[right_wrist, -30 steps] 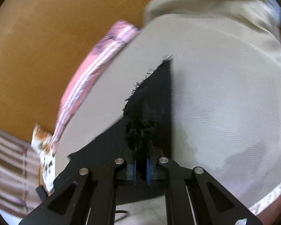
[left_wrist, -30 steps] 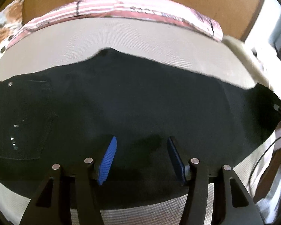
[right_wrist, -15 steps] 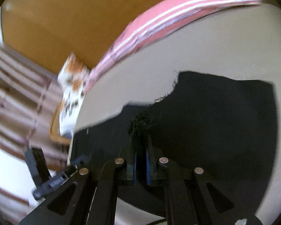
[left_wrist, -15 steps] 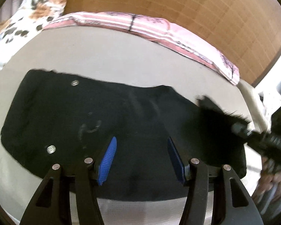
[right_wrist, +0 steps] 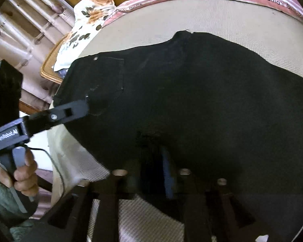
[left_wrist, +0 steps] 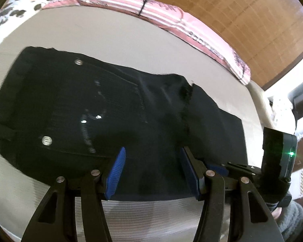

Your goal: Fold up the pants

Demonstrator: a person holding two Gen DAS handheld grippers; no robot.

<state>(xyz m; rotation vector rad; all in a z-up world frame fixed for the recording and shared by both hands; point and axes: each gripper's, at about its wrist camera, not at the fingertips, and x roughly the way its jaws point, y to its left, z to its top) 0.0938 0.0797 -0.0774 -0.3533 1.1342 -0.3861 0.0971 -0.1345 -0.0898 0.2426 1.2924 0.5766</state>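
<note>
- The black pants (left_wrist: 103,109) lie folded on the beige mattress (left_wrist: 115,44), straight ahead of both grippers.
- The left gripper (left_wrist: 151,169) hovers over the near edge, jaws spread wide, holding nothing.
- The right gripper (right_wrist: 151,161) sits blurred at the near hem; I cannot tell its state.
- A pink striped blanket (left_wrist: 171,18) runs beyond the pants.
</note>
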